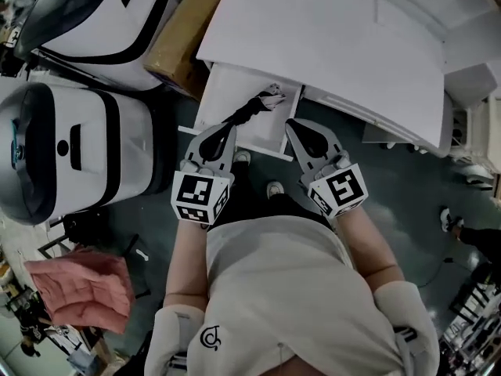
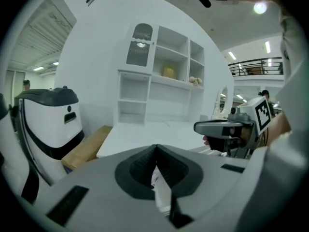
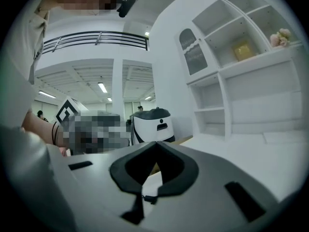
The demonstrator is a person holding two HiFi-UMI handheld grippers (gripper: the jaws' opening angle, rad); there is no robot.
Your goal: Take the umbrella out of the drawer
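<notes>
left hand-held gripper [image 1: 228,125] was clamped shut on the dark umbrella [image 1: 254,104], which stuck out past its tips over the open drawer [image 1: 243,81] just ahead. right hand-held gripper [image 1: 295,125] sat beside it, jaws closed on nothing.

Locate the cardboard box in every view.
Head view: cardboard box upper left, beside the white desk.
Left gripper view: box lower left, against the desk.
Right gripper view: box a thin brown sliver near centre, at the desk's left edge.
Shared landmark: the white desk.
</notes>
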